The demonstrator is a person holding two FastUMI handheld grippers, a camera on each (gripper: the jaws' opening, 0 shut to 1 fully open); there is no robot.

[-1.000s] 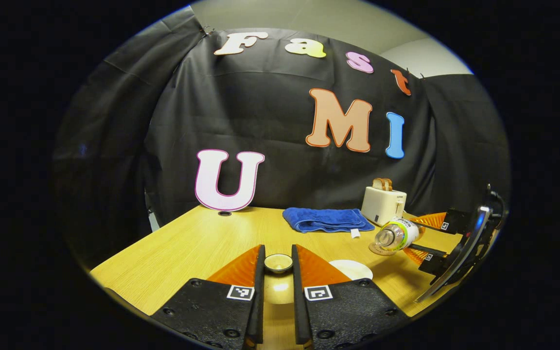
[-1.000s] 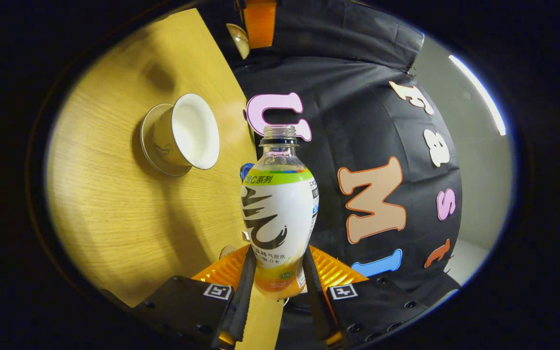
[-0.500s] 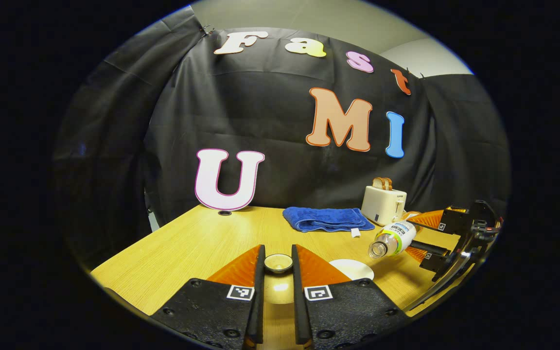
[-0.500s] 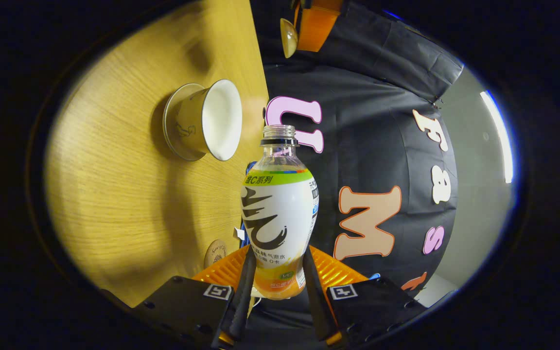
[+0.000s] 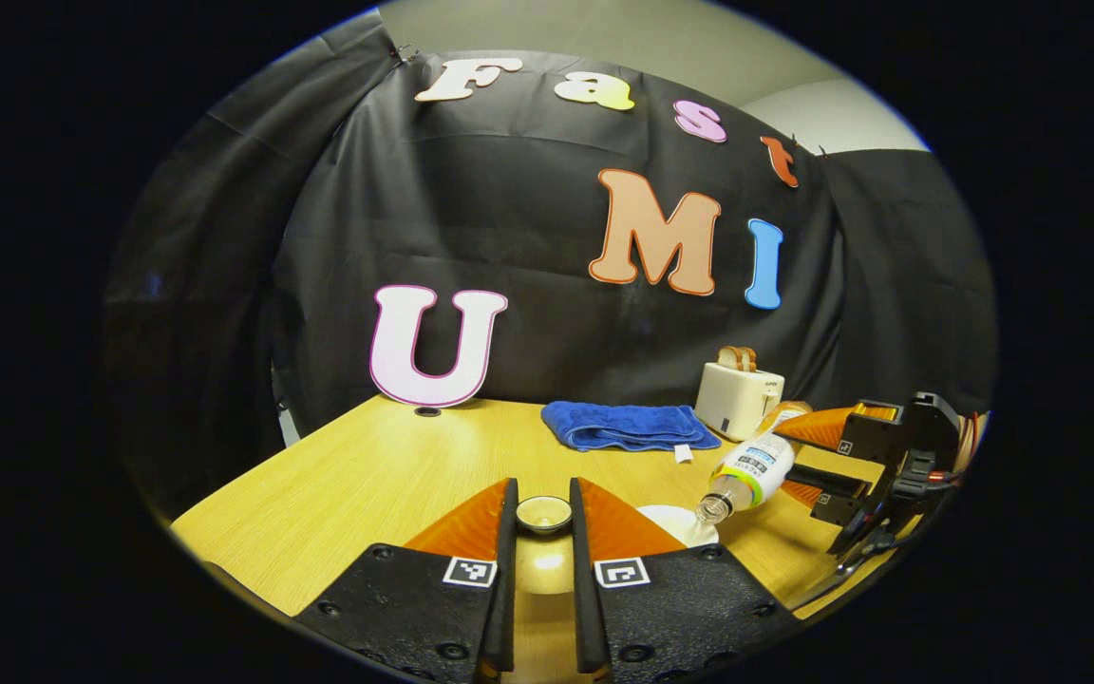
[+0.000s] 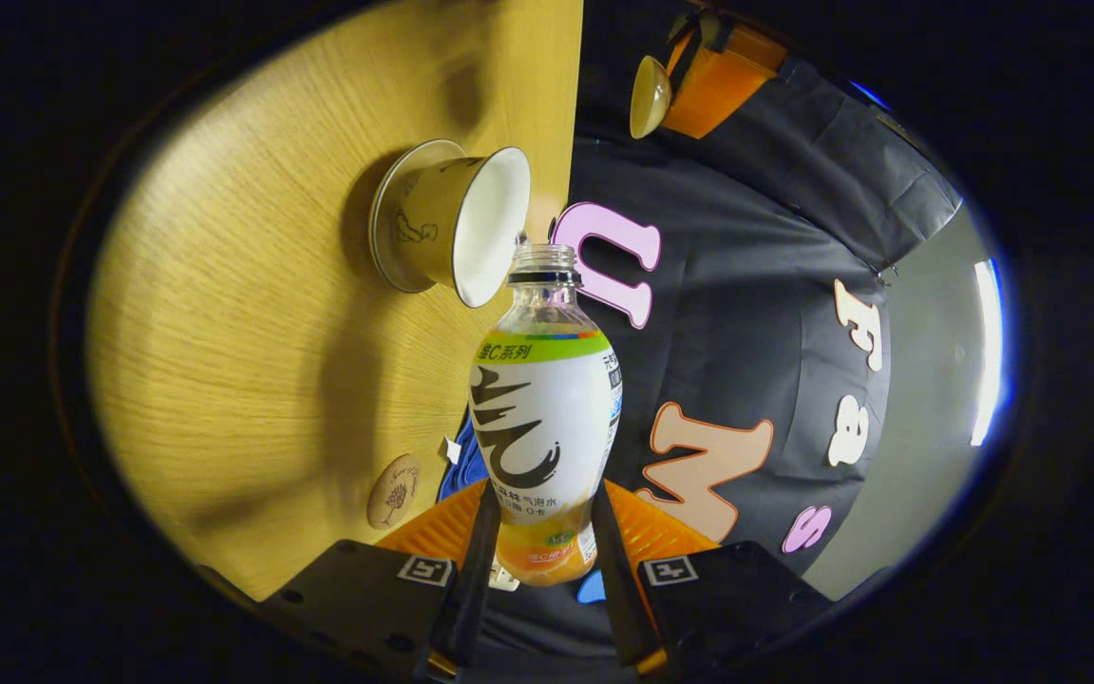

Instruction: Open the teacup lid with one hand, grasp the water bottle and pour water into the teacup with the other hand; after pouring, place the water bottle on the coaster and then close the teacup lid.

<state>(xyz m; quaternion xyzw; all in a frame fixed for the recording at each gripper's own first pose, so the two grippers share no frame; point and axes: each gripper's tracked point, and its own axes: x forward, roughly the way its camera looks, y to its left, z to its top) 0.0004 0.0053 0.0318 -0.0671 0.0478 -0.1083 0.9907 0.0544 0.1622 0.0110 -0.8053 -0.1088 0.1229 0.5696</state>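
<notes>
My left gripper (image 5: 543, 496) is shut on the small round teacup lid (image 5: 543, 514) and holds it above the wooden table (image 5: 386, 475). Just right of it, the white rim of the open teacup (image 5: 675, 521) shows. The clear water bottle (image 5: 748, 468), capless with a white and green label, is tilted mouth-down over that rim, with my right gripper (image 5: 787, 458) shut on its lower body. In the right gripper view the bottle (image 6: 545, 418) stands between my fingers, its mouth at the teacup (image 6: 447, 228) rim. The round coaster (image 6: 393, 490) lies bare on the table. The lid (image 6: 650, 95) hangs farther off.
A folded blue towel (image 5: 628, 426) lies at the back of the table. A cream toaster (image 5: 737, 397) with bread in it stands to the towel's right. The table's left half is bare wood, and black cloth closes the booth behind.
My right gripper has tipped the bottle further, swinging its mouth left and down to the teacup rim. My left gripper has kept the lid nearly still.
</notes>
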